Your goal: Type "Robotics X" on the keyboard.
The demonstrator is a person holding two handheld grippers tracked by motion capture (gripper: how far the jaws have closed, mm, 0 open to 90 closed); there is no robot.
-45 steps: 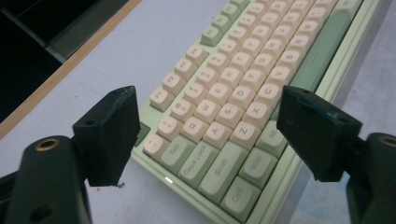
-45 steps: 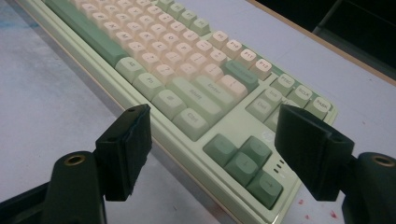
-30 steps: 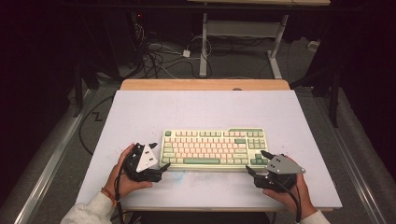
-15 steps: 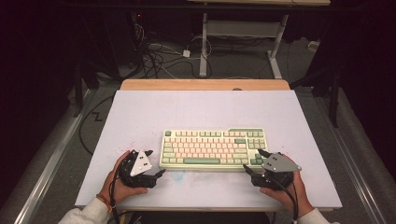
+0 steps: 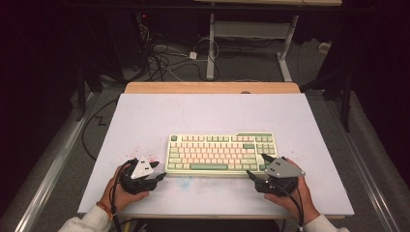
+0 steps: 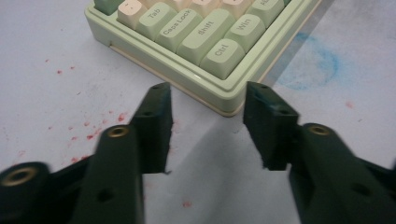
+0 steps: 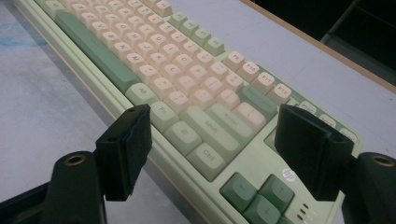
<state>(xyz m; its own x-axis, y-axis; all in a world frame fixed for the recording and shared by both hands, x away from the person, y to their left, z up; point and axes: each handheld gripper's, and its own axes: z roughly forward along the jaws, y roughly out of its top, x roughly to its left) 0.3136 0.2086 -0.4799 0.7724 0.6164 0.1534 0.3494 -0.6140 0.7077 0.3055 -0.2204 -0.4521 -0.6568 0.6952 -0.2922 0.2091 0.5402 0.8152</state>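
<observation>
Your left hand-held gripper (image 6: 205, 109) has just been closing on nothing, jaws apart beside the keyboard (image 5: 220, 153), your right hand-held gripper (image 7: 224, 140) straddles its near right corner unclamped; next, I'd say, seat both ends squarely

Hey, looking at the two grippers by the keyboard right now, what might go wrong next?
1. The left gripper has just been closing with nothing between its fingers; the keyboard corner lies just beyond them, so it may shut on air.
2. The right gripper stands open across the keyboard's other corner; closing there might press keys or slip off the rim.
3. With only one side gripped, the keyboard may skew on the table.
</observation>
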